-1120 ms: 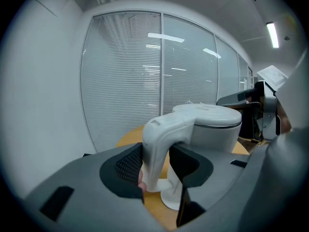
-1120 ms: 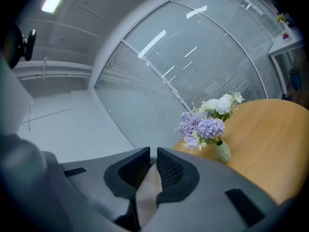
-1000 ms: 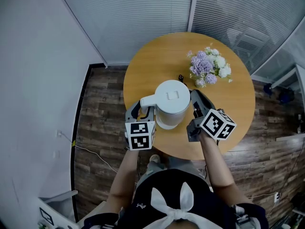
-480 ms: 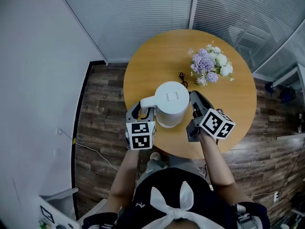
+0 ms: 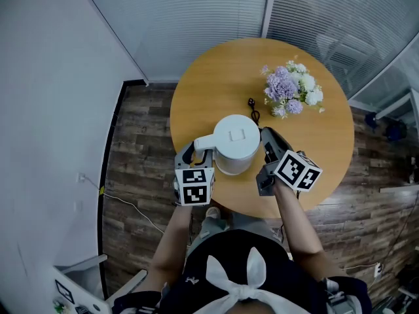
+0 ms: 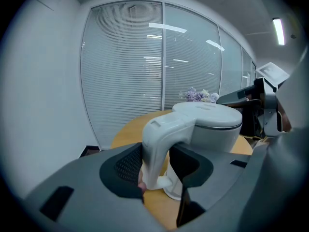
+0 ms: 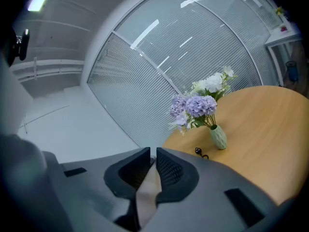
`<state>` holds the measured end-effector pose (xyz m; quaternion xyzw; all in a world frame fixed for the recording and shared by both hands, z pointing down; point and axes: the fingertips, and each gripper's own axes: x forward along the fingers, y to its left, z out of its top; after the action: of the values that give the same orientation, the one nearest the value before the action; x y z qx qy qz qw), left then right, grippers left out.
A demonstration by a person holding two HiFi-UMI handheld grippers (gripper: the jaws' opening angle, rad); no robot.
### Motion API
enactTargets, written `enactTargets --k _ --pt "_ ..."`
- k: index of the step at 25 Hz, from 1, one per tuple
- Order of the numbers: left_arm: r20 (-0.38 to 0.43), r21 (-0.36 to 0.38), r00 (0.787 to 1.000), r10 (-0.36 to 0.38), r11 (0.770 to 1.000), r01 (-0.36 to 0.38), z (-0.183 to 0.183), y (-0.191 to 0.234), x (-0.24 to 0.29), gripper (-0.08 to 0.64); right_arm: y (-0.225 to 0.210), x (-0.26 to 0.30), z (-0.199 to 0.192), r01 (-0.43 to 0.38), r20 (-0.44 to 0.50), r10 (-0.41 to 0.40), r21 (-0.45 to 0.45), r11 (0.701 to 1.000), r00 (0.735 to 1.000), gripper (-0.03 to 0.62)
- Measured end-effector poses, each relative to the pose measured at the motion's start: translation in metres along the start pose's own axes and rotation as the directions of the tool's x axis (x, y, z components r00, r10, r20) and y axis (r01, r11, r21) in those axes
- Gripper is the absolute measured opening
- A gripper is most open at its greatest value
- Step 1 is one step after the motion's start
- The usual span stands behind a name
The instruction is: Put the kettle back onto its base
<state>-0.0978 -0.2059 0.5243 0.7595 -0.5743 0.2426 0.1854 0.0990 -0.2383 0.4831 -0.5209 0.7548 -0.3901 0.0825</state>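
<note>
**A:** Where is the kettle point(image 5: 236, 142)?

**B:** On the near side of the round table point(image 5: 216, 77), upright with its lid shut. It sits between the two tools, and its handle point(image 6: 158, 144) points toward the person's left.

**A:** Which one has it?

**B:** The left hand-held gripper point(image 6: 157, 170). Its jaws stand wide, one on each side of the handle, and they grasp it low down.

**A:** And the right hand-held gripper point(image 5: 265, 136)?

**B:** It's clenched. The jaw tips are all but touching and nothing is clamped between them. From above it sits just beside the kettle's right flank, but I cannot tell whether it touches.

**A:** Is the kettle resting on anything?

**B:** Its bottom is close to the tabletop. No view shows whether it rests there or hangs just above. What lies under it is hidden.

**A:** What else is on the table?

**B:** Purple and white flowers point(image 5: 291, 90) in a small pale green vase point(image 7: 218, 137), on the far right and well apart from the kettle. A small black thing point(image 5: 253, 104) lies between the flowers and the kettle, nearer the kettle. It's too small to name.
</note>
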Motion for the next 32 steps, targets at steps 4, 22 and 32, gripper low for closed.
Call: enactTargets --k 4,22,32 --pt "-0.009 -0.005 1.0 0.0 1.0 0.0 -0.004 0.0 0.001 0.187 -0.003 0.001 -0.003 0.001 -0.01 -0.001 0.006 1.0 1.0 0.048" --pt "-0.049 0.004 0.999 0.009 1.0 -0.008 -0.022 0.001 0.008 0.189 -0.016 0.008 -0.019 0.017 -0.046 -0.016 0.013 1.0 0.999 0.043" --pt "-0.046 0.012 0.999 0.013 1.0 -0.013 -0.024 0.002 0.009 0.189 -0.015 0.008 -0.021 0.016 -0.05 -0.015 0.012 1.0 0.999 0.043"
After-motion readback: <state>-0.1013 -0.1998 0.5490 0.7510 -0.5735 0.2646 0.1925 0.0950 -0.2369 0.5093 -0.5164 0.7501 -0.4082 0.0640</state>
